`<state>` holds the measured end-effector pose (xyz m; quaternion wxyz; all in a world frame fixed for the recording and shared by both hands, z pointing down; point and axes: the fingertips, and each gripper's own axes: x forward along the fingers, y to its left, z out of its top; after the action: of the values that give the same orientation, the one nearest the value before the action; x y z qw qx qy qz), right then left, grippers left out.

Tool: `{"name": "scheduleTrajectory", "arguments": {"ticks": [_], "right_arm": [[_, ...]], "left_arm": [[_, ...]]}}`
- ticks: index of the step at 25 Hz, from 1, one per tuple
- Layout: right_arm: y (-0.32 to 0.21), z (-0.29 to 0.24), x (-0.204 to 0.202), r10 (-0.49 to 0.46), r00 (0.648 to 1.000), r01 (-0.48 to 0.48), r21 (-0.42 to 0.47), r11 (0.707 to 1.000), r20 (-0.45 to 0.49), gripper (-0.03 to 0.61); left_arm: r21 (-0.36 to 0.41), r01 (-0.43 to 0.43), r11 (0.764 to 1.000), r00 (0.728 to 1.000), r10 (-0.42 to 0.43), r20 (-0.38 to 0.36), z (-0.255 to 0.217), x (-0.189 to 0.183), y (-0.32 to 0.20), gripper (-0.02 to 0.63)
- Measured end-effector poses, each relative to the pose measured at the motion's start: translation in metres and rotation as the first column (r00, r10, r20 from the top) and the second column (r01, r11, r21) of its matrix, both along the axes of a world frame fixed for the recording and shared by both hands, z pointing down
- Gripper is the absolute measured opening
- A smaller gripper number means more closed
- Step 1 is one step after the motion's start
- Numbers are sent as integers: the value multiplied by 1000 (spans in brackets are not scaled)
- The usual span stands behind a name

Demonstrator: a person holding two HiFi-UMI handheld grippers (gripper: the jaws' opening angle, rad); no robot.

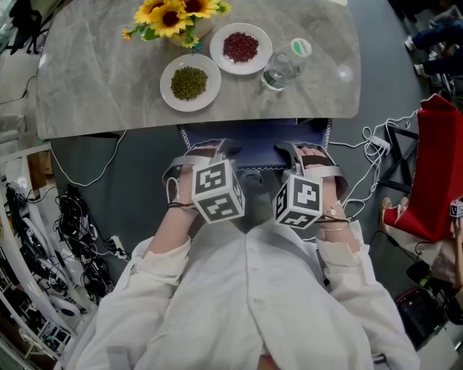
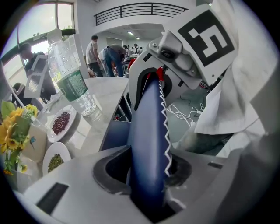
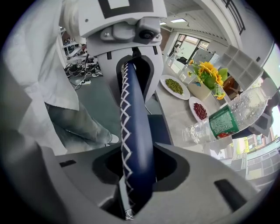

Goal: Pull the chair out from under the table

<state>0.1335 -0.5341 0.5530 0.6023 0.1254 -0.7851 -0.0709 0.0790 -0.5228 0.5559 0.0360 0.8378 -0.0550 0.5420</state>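
The blue chair [image 1: 253, 141] with white zigzag stitching stands tucked under the grey marble table [image 1: 94, 87], with only its back and a strip of seat showing. My left gripper [image 1: 205, 153] and right gripper [image 1: 309, 153] point steeply down onto the top edge of the chair back, side by side. In the left gripper view the padded chair back [image 2: 148, 144] fills the gap of my left gripper [image 2: 146, 168], and both pads press on it. The right gripper view shows the same chair back [image 3: 133, 140] clamped in my right gripper [image 3: 135, 168].
On the table stand a vase of sunflowers [image 1: 173, 18], a plate of green beans [image 1: 189, 82], a plate of red beans [image 1: 241, 48] and a water bottle [image 1: 283, 65]. Cables [image 1: 79, 209] lie on the floor at left, a power strip [image 1: 377, 144] and a red cloth [image 1: 434, 173] at right.
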Motion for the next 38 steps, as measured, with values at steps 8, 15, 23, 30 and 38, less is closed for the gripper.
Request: {"name": "scheduleTrajectory", "arguments": {"ticks": [8,15,23,30,38], "right_arm": [[1,0,1,-22,1000,22,2,1000,-5,130],[4,0,-1,-34,999,34,20,999,-1,121],[35,3,-3,-8,1000,8,-26,1000,1,120],[79,9,-6,16,1000,-17,-56,998,-4,115],[155,-4,-24,84,996,-83,-73,994,18,117]], "left_arm": [[0,-16,1000,1000,16,6,1,1,1,150],[27,-13,1000,1000,12,24,1,-1,2,137],[20,-34,999,997,33,68,5,-2,31,135],[52,-23,998,998,20,67,11,-6,72,133],[62,-78,995,996,75,36,-3,-23,145,129]]}}
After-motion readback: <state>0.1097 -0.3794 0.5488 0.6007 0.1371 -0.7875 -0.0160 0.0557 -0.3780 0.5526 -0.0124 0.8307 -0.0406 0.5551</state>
